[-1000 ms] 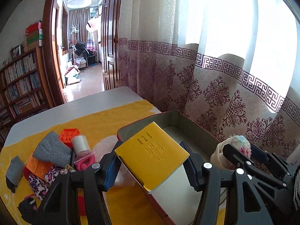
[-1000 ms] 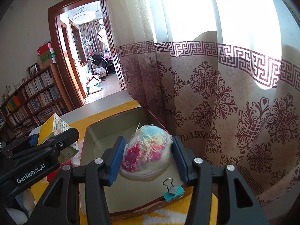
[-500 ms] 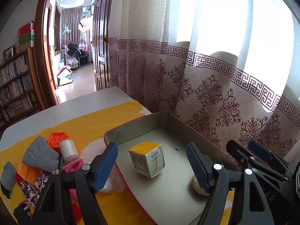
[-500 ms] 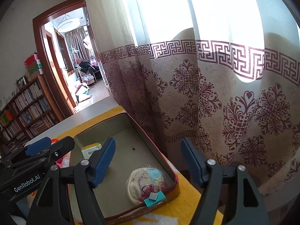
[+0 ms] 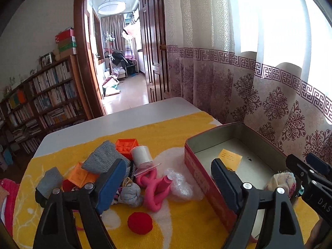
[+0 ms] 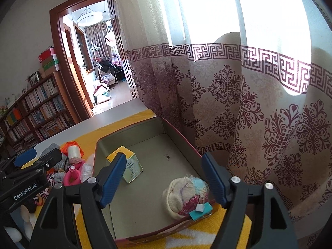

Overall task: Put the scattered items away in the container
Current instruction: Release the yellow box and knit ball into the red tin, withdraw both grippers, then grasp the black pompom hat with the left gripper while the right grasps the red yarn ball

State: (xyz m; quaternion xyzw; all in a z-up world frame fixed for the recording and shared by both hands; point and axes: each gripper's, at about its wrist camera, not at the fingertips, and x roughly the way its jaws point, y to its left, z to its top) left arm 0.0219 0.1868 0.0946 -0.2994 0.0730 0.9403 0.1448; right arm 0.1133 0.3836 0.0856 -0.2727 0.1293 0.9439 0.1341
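Both drops are done: a second ago my left gripper (image 5: 168,184) pinched the yellow box (image 6: 125,164) and my right gripper (image 6: 164,181) the fuzzy knit ball (image 6: 185,195); now both jaws stand spread and empty, pulled back from the tin (image 5: 199,178). The box rests mid-left on the tin floor, barcode face toward me; the ball sits lower right in the right view, touching a teal binder clip (image 6: 200,208) at the near rim. What remains is the pile at lower left of the left view: pink rubbery piece (image 5: 154,188), red pompom (image 5: 140,222), grey knit (image 5: 103,158), thread spool (image 5: 142,154). I judge the task barely started.
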